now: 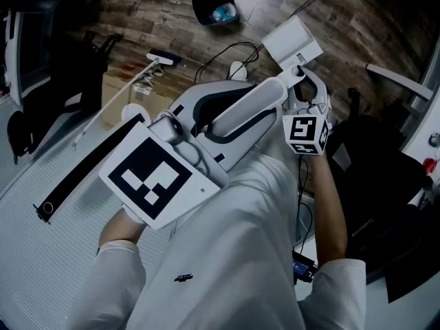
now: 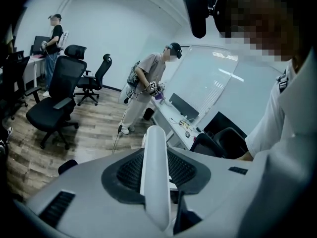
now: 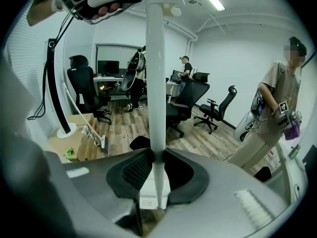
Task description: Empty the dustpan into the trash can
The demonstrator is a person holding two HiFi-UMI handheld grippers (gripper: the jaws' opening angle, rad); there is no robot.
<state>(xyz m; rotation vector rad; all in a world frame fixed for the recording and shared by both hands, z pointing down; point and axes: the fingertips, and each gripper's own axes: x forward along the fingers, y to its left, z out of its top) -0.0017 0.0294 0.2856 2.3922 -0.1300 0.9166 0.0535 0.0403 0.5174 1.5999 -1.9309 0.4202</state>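
In the head view the white dustpan [image 1: 292, 40] hangs over the wood floor on a long white handle [image 1: 251, 107]. My right gripper [image 1: 302, 81] is shut on the handle just above the pan. My left gripper [image 1: 205, 126] is shut on its upper end, close to my chest. The black trash can [image 1: 215, 5], with something blue inside, stands on the floor beyond the pan and a little to its left. In the right gripper view the handle [image 3: 157, 83] runs straight up from the right gripper [image 3: 157, 172], and the pan [image 3: 152, 197] shows below the jaws. In the left gripper view the handle [image 2: 156, 167] lies between the jaws of the left gripper [image 2: 157, 187].
A broom [image 1: 113, 100] leans against a cardboard box [image 1: 120, 88] at the left. A light desk top [image 1: 41, 205] is at my lower left and a black chair [image 1: 385, 177] at my right. Cables [image 1: 227, 53] trail over the floor. Other people [image 2: 146, 88] and office chairs [image 2: 57, 103] stand around.
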